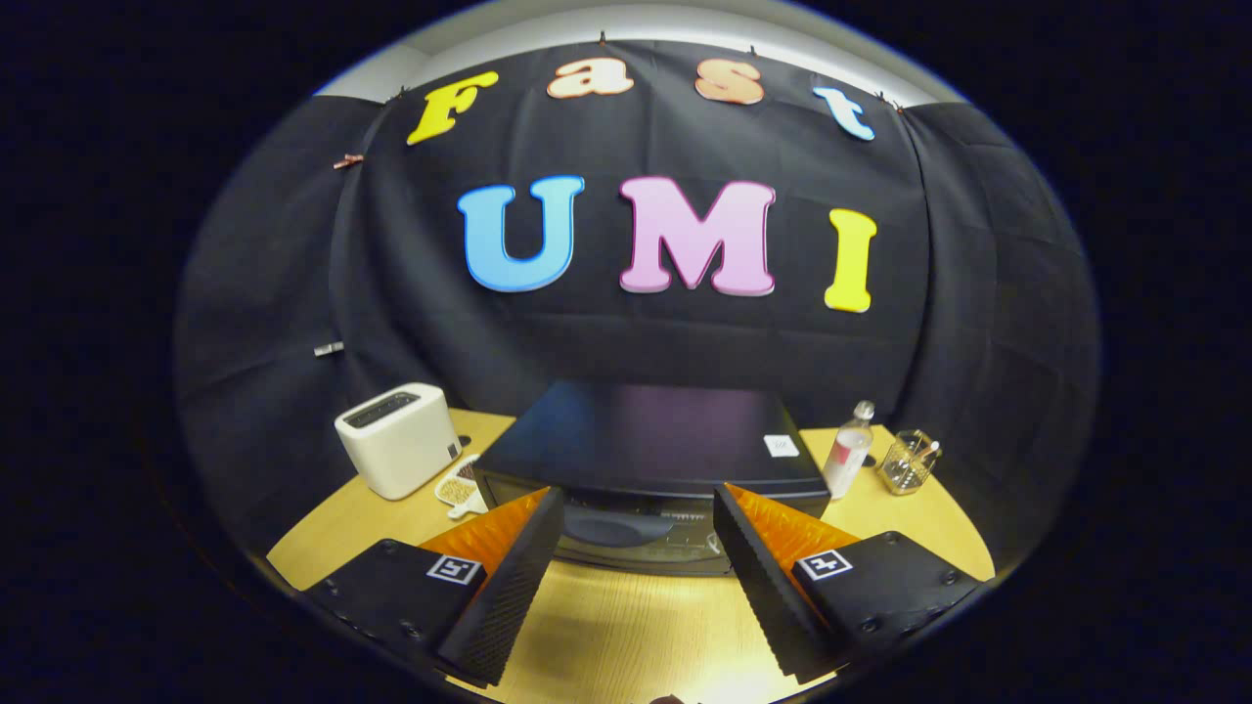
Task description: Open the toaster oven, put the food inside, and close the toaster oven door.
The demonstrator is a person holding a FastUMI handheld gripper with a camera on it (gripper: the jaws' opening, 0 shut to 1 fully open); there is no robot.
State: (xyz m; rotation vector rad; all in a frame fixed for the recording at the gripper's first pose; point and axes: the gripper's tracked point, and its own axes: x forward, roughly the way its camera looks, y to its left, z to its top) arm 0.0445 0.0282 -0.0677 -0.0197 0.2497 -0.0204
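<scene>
Camera rides claw [638, 516], looks forward, near toaster oven [650, 445].

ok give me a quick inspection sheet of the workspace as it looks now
Surface: light wooden table, bare between the fingers.
Job's things: black toaster oven just ahead of the fingers, door looks closed; small white dish of food at its side.
Clutter: white toaster beside the dish; clear bottle and glass jar on the oven's other side.
Grippers: gripper open, fingers spread wide, holding nothing.
Cables: nothing seen.
Surroundings: black cloth wall behind the table.
</scene>
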